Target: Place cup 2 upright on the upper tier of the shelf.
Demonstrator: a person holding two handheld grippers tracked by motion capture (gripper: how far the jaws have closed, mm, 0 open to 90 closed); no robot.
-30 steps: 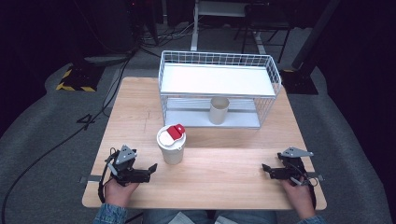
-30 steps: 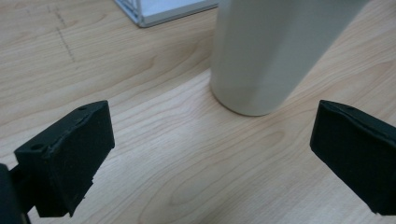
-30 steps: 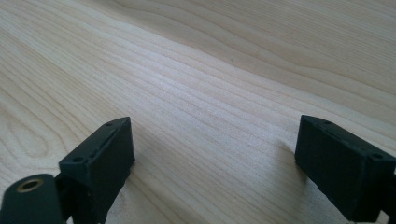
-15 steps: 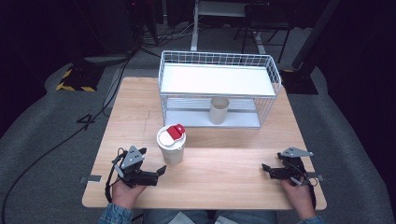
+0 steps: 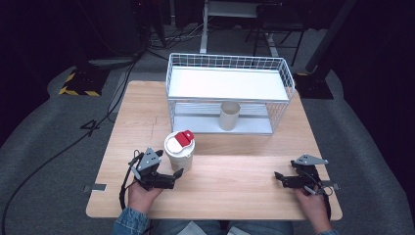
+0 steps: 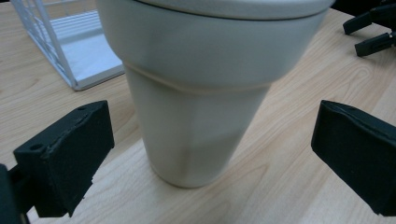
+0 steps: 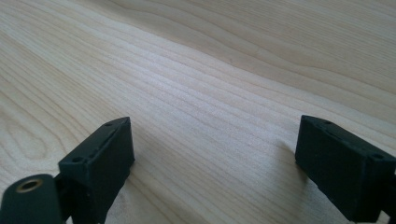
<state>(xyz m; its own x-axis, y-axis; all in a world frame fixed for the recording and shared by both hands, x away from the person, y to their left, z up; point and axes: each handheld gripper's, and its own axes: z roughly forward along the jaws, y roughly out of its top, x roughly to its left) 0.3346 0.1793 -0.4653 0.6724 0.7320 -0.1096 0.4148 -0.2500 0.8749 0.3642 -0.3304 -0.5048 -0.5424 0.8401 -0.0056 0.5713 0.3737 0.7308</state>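
Note:
A white lidded cup (image 5: pixel 179 152) with a red tab on its lid stands upright on the wooden table (image 5: pixel 235 196), left of centre. My left gripper (image 5: pixel 176 170) lies level just left of it and is open. In the left gripper view the cup (image 6: pixel 205 93) rises close ahead between the two spread black jaws, and the left gripper (image 6: pixel 210 144) has gaps on both sides, with neither pad touching it. My right gripper (image 5: pixel 279 178) rests near the table's front right corner. In the right gripper view it (image 7: pixel 219 154) is open over bare wood.
A white wire rack (image 5: pixel 230 93) with two shelves stands at the back of the table. A beige open cup (image 5: pixel 229 115) sits on its lower shelf. The right gripper's jaws (image 6: pixel 371 30) appear far off in the left gripper view. Cables lie on the dark floor.
My left gripper has slid right along the table toward the lidded cup, so its jaws now flank the cup. The right gripper has stayed still.

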